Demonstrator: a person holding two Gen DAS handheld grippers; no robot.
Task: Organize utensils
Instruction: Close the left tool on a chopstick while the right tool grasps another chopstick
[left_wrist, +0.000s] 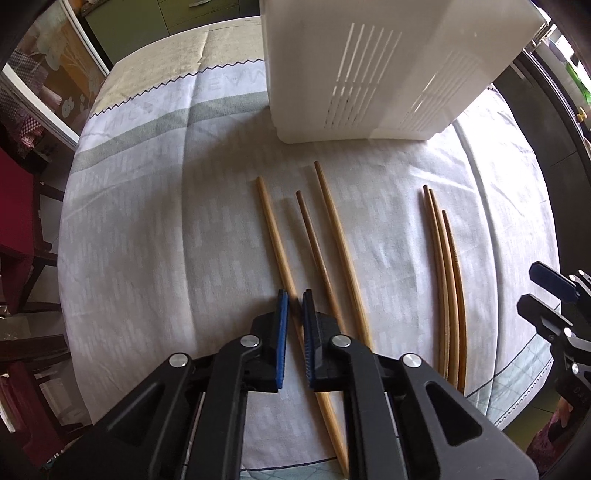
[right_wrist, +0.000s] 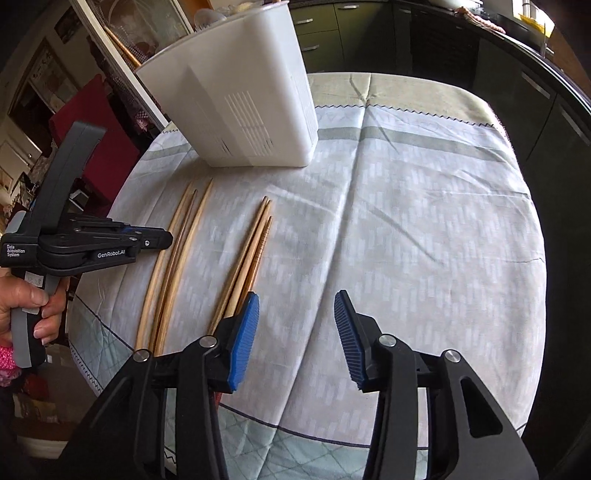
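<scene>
Chopsticks (left_wrist: 332, 236): six; holder (left_wrist: 369, 74): one.

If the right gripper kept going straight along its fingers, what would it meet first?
Most likely bare tablecloth. The right gripper stands open with nothing between its pads, and the nearest chopstick bundle lies just left of that line; the white utensil holder is further left. Depth is uncertain.

"GenRobot.AI" is printed in white on the side of the left claw (right_wrist: 155, 238), seen in the right wrist view. "Data Acquisition System" is printed in small white letters on the body behind it. A small white sticker below carries handwriting too faint to be read. Woven letters on the tablecloth (left_wrist: 147, 107) appear mirrored and cannot be made out.
</scene>
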